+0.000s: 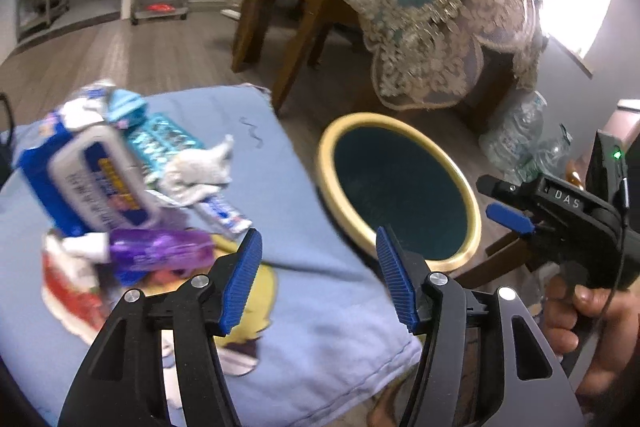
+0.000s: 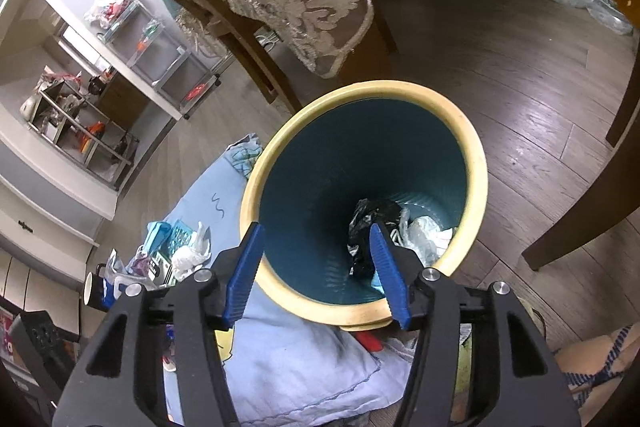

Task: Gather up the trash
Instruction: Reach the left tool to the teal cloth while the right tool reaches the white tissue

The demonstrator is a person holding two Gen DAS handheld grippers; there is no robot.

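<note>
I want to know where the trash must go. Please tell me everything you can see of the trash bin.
The trash bin is round and upright, with a pale yellow rim and a ribbed, dark teal inside; it looks like plastic. It stands on the wood floor, at the edge of the light blue cloth. A black bag and crumpled clear plastic lie at its bottom. The right gripper, open and empty, hangs above its mouth.

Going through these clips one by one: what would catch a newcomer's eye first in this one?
Probably the teal bin with the cream rim, standing on the wood floor just past the open right gripper, with a black bag and clear plastic already at its bottom. Next, the heap of wrappers piled on the blue cloth, ahead and left of the open left gripper.
</note>
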